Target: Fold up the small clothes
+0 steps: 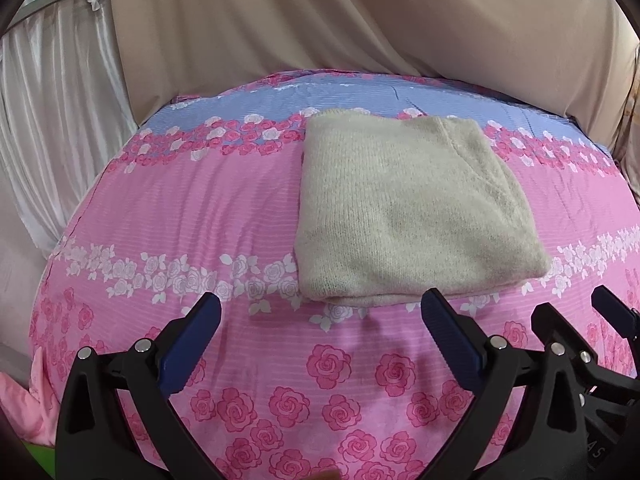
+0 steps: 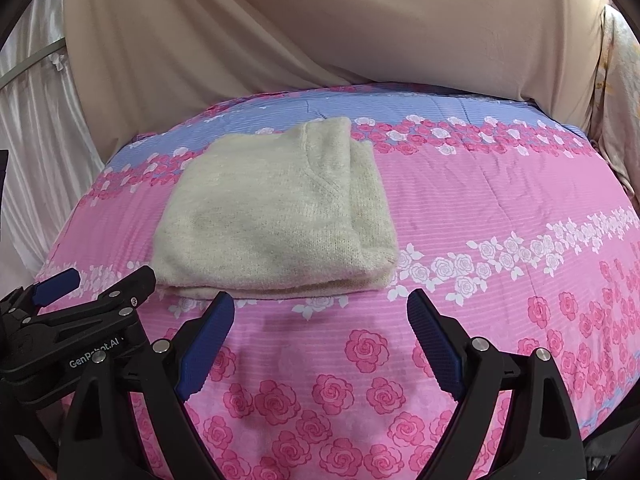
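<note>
A: How far along did the folding look?

B: Nearly done, I'd judge. The sweater (image 1: 412, 216) lay as a compact cream rectangle on the bed (image 1: 200, 216), centre-right in the left view and centre-left in the right view, edges stacked.

A: And the tools?

B: The left gripper (image 1: 320, 344) had its fingers (image 1: 198, 344) spread, holding nothing, just below the sweater's near edge. The right gripper (image 2: 320, 340) was the same, spread and empty.

A: Anything left?

B: Perhaps a tidy-up or setting it aside; I saw no other clothes.

A: Any containers?

B: None appeared, only curtains (image 1: 60, 128) behind.
</note>
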Available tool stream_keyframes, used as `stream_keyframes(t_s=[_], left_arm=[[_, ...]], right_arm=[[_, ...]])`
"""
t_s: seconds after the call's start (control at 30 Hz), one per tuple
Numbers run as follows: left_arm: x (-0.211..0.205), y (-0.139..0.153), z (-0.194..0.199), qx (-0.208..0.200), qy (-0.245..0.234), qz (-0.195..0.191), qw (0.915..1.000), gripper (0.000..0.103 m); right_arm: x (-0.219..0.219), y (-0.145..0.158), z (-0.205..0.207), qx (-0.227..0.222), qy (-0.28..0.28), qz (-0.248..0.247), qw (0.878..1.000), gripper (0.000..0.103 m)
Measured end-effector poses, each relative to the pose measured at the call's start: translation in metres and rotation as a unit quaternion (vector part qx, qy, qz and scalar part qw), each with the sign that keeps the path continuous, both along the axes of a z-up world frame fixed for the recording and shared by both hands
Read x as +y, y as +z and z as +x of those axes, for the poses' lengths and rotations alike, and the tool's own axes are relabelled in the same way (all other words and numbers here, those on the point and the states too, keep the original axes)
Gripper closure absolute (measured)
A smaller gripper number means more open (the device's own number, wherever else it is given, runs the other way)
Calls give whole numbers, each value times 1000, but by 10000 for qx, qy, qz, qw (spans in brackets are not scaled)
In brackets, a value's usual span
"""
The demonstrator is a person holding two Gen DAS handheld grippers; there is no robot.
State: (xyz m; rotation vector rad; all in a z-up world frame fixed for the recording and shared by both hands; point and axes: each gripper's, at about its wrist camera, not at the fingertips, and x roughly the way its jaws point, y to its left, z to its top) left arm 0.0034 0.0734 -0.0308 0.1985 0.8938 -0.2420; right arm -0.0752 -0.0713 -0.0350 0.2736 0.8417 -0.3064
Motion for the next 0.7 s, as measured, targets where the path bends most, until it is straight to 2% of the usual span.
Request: stream_keyframes(t_s=[0.3,0.7], left_arm=[[7,1,-3,-268,170,-75,9995,5],[7,-2,-3,-173,108,-9,9998,5]], right_arm=[[8,-1,1,23,74,-11,10000,17],[9,-3,0,26,18,23,10000,17]])
